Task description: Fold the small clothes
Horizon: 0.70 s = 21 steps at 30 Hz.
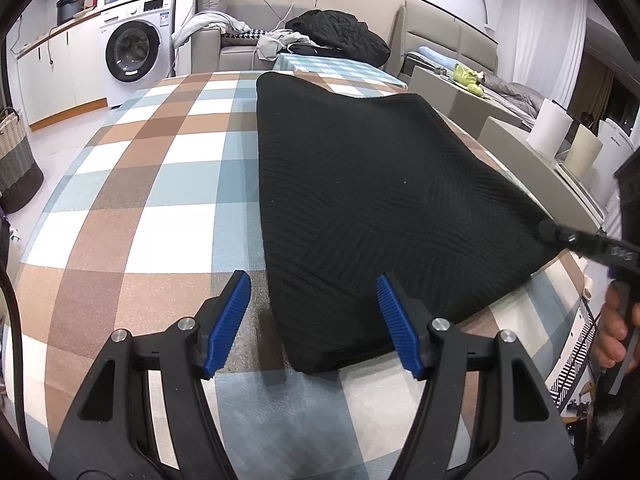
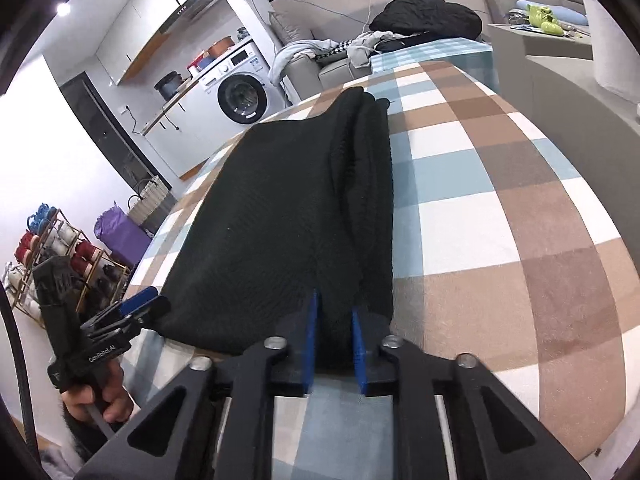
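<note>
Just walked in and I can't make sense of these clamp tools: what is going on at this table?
A person is folding a black knit garment on a checked tablecloth, with a hand-held gripper in each hand. The right gripper is shut on the garment's near edge, by its right corner, pinching the fabric between its blue pads. The left gripper is open, its jaws standing either side of the near left corner without pressing on it. The garment lies flat, one side already doubled over.

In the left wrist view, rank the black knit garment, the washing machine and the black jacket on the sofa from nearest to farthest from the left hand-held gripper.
1. Black knit garment: just ahead of the left hand-held gripper, its near corner between the open jaws.
2. Washing machine: far left, beyond the table.
3. Black jacket: on the sofa, far centre.
</note>
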Available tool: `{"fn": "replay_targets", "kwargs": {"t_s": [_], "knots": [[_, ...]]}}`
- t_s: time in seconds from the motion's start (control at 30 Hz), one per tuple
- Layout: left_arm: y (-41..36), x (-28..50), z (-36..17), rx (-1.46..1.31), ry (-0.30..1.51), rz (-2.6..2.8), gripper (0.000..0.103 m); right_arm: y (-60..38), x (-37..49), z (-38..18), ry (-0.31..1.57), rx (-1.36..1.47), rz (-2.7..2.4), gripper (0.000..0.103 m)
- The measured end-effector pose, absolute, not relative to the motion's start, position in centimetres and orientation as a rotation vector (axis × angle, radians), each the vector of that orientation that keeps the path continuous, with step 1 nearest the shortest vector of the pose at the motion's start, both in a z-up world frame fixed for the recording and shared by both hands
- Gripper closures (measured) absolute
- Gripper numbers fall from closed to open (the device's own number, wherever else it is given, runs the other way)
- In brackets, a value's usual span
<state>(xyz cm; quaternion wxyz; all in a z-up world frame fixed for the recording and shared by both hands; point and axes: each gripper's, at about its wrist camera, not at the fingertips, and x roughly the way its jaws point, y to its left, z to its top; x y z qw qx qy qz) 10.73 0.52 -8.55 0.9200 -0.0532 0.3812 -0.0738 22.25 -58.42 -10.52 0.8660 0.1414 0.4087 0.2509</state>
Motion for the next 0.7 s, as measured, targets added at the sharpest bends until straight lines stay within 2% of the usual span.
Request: {"fn": "replay_targets", "kwargs": {"t_s": [0.07, 0.17, 0.3, 0.47, 0.53, 0.57, 0.6, 0.7], "knots": [[0.4, 10.7, -8.5, -0.111, 0.776, -0.153, 0.04, -58.1, 21.7, -9.5, 0.84, 0.259, 0.527, 0.094], [0.3, 10.5, -8.4, -0.107, 0.77, -0.157, 0.04, -57.9, 22.3, -10.8, 0.898, 0.2, 0.449, 0.094], [-0.1, 9.5, -7.7, -0.114, 0.74, -0.187, 0.04, -58.3, 21.8, -11.1, 0.912, 0.238, 0.468, 0.084], [-1.9, 8.6, -6.8, -0.094, 0.698, -0.272, 0.04, -59.4, 20.6, -10.6, 0.865, 0.31, 0.509, 0.081], [-2.8, 8.7, -7.0, -0.069, 0.704, -0.292, 0.04, -59.4, 20.7, -11.0, 0.869, 0.307, 0.499, 0.081], [-3.2, 8.6, -7.0, -0.061, 0.705, -0.298, 0.04, -59.3, 20.7, -11.2, 0.869, 0.308, 0.504, 0.084], [-3.6, 8.7, -7.2, -0.051, 0.709, -0.31, 0.04, -59.2, 20.8, -11.1, 0.867, 0.309, 0.506, 0.093], [-4.8, 9.0, -8.1, -0.019, 0.749, -0.346, 0.04, -59.1, 20.0, -10.0, 0.818, 0.305, 0.548, 0.096]]}}
